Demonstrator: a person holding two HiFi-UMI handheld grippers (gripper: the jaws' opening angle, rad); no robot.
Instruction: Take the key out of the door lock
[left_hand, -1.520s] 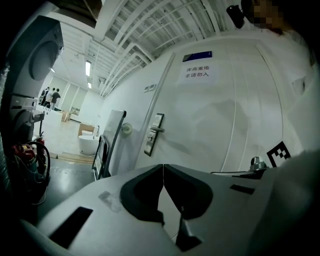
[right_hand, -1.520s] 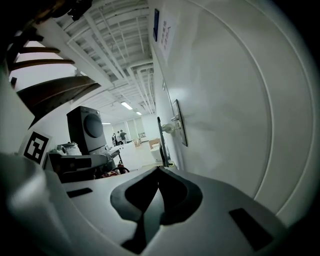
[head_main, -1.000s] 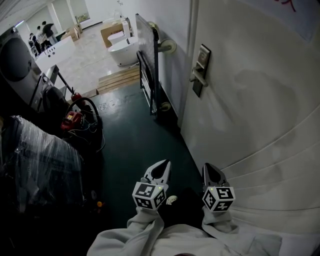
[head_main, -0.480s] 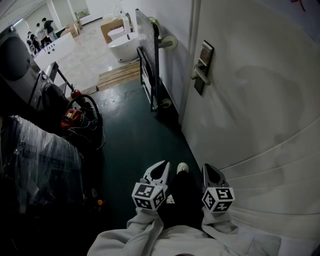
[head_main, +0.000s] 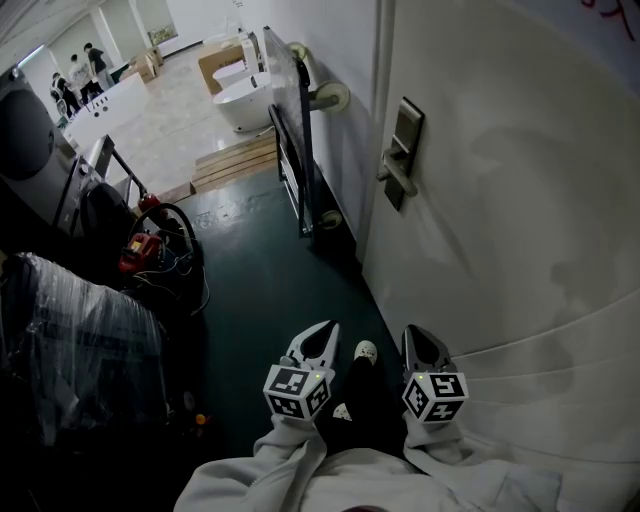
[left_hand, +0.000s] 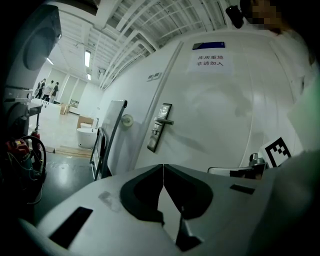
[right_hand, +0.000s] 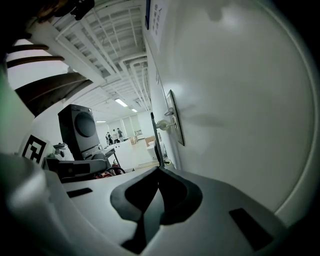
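The white door (head_main: 500, 200) fills the right side, with a metal lock plate and lever handle (head_main: 403, 153) some way ahead of me. That lock plate (left_hand: 160, 127) also shows in the left gripper view, and the lock plate (right_hand: 175, 118) appears edge-on in the right gripper view. The key is too small to make out in any view. My left gripper (head_main: 329, 327) (left_hand: 163, 166) and right gripper (head_main: 412, 333) (right_hand: 158, 169) are held low and side by side. Both are shut with nothing between their jaws, and both are far short of the lock.
A flat trolley with an upright panel (head_main: 293, 120) stands against the wall beyond the door. A red tool with cables (head_main: 140, 248) and a plastic-wrapped bulk (head_main: 70, 340) lie at the left. A bathtub (head_main: 245, 98) and several people are far back. My shoe (head_main: 366, 351) shows between the grippers.
The whole view has moved toward the door: the lock plate looks a little larger and nearer. Both grippers stay shut and side by side. My foot has shifted between them.
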